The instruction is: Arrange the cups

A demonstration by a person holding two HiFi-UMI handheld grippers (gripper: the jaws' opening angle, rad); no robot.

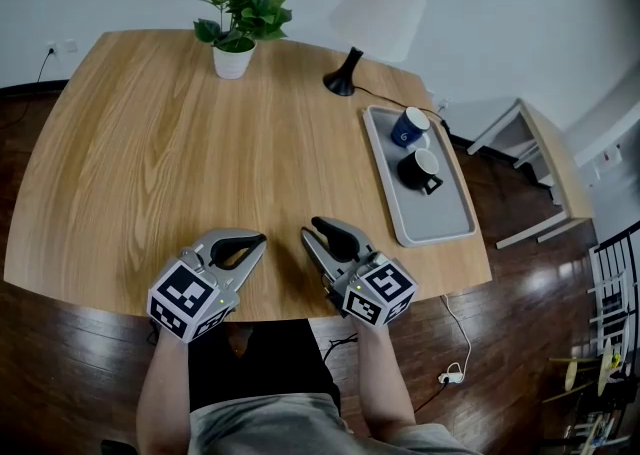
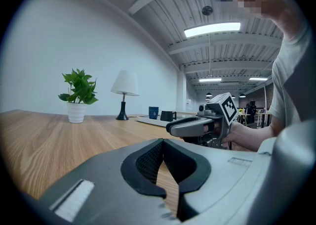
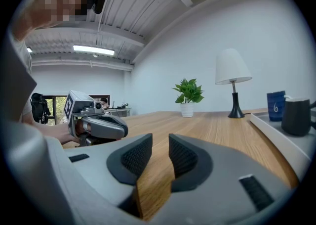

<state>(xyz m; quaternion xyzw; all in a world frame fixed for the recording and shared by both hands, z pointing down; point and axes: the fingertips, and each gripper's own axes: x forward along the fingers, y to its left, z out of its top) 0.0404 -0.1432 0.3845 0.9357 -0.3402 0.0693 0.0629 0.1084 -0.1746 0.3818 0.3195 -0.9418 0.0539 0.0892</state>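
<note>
Two cups on show here, both sitting on the grey tray (image 1: 436, 218) along the right side of the wooden counter (image 1: 150, 143). The blue cup (image 1: 409, 128) is at the tray's far end: a deep blue body, a pale inside, and a small white mark on its side that shows up in the right gripper view. Just nearer the person is the black cup (image 1: 419, 171). It is dark all over, matte, with a looped handle sticking out toward the tray's near right. Both are upright and very close together. From here I can't tell whether they touch. The rest of the tray, the near half, is bare grey.

Down at the near edge of the counter, well apart from the tray, are both tools. The left hand-held gripper (image 1: 261, 240) has its jaws brought together, pad tips meeting, and only wood grain showing below them. Nothing is held there. The right hand-held gripper (image 1: 312, 229) is just beside it and as good as closed. There's only a thin slit between the textured pads, with nothing in it. The two tools angle slightly toward each other, low over the wood.

At the far side there's a leafy plant (image 1: 243, 3) in a white pot and a lamp (image 1: 378, 11) with a white shade on a black stem.
</note>
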